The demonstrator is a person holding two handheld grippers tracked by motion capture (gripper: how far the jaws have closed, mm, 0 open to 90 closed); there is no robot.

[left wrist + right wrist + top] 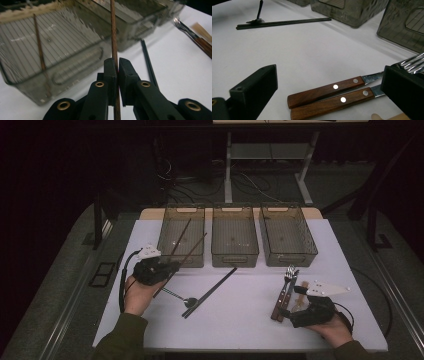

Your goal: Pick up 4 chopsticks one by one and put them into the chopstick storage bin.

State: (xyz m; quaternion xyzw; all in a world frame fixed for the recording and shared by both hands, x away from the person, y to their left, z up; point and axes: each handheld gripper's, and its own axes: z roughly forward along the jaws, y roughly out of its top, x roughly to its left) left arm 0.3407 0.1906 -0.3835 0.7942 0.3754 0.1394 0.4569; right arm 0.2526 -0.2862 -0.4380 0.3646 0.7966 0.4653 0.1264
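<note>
The left gripper pinches a brown chopstick by the left bin; the right gripper rests wide open around two forks.

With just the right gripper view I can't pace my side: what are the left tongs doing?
Observer: The left tongs are shut on a brown chopstick.
Operator: Is anything in the bins?
Observer: The left bin holds a second chopstick, also brown.
Operator: And the middle one?
Observer: The middle bin looks empty from the high view.
</note>
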